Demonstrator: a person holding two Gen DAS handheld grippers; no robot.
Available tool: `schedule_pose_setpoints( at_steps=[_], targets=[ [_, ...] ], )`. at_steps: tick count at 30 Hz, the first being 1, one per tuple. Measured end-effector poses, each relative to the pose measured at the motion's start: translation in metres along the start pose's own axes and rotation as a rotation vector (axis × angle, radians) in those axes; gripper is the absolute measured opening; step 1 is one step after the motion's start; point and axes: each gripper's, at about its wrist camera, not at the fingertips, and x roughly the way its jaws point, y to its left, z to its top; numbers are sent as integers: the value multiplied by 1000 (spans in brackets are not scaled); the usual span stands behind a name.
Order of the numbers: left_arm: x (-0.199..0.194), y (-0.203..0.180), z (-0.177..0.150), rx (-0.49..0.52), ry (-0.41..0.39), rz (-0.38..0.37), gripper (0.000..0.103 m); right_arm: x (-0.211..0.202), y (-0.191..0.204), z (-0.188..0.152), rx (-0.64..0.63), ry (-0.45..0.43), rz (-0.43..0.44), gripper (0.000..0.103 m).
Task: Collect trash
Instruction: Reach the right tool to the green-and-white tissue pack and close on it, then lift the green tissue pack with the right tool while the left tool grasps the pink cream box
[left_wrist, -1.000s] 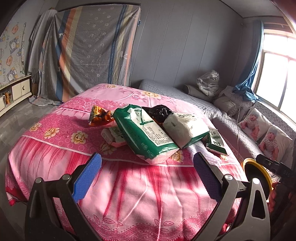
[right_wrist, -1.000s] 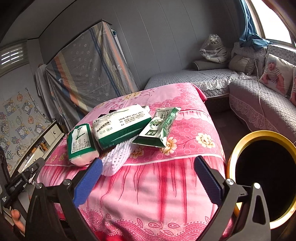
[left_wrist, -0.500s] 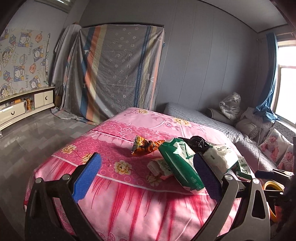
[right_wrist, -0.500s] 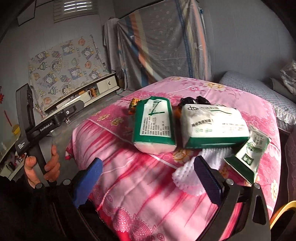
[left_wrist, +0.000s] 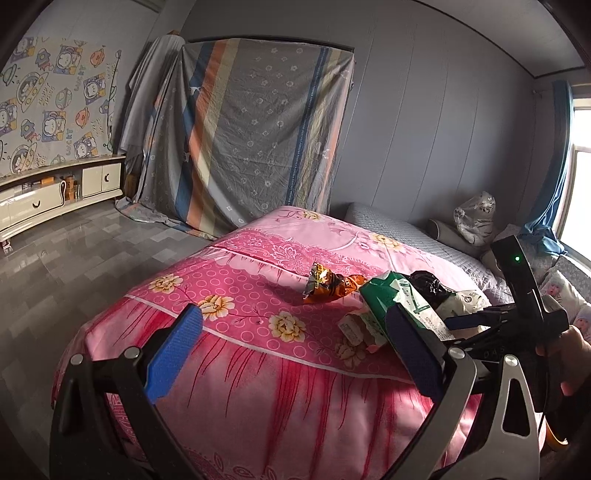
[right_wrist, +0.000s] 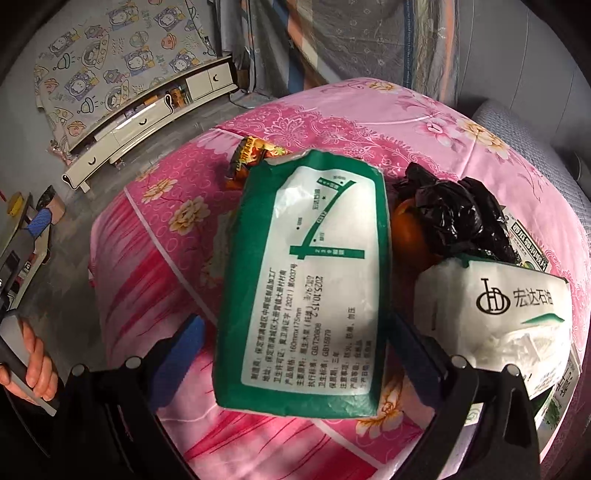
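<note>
Trash lies on a pink flowered bed cover (left_wrist: 258, 295): an orange snack wrapper (left_wrist: 328, 285), a green-and-white tissue pack (right_wrist: 306, 277), a second white pack (right_wrist: 491, 310), a crumpled black bag (right_wrist: 454, 218) and an orange fruit (right_wrist: 408, 229). My right gripper (right_wrist: 295, 343) is open, its blue pads on either side of the green pack's near end; whether they touch it is unclear. My left gripper (left_wrist: 293, 350) is open and empty, held back over the bed's near edge, left of the pile. A small flat packet (left_wrist: 356, 328) lies by the green pack (left_wrist: 402, 299).
A white low cabinet (left_wrist: 55, 199) stands along the left wall above a grey tiled floor (left_wrist: 74, 258). A striped sheet (left_wrist: 258, 140) hangs behind the bed. A grey sofa (left_wrist: 406, 229) with cushions runs at the right. A hand (right_wrist: 33, 354) holds the left gripper's handle.
The right gripper has come in close over the pile, and its fingers now straddle the green pack. The left gripper has swung left and away from the trash. Both stay open.
</note>
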Motion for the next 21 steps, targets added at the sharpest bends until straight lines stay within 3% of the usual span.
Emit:
schedule_pose_setpoints(
  at_steps=[5, 18, 20, 21],
  targets=[
    [7, 5, -3, 11, 30, 1, 95, 21, 3, 12, -38, 29, -65, 96],
    [7, -3, -4, 55, 54, -19, 95, 50, 10, 24, -72, 75, -115, 95],
    [7, -5, -3, 57, 58, -22, 95, 48, 9, 21, -65, 69, -101, 89],
    [7, -6, -2, 60, 58, -23, 95, 45, 7, 20, -56, 64, -92, 77]
  ],
)
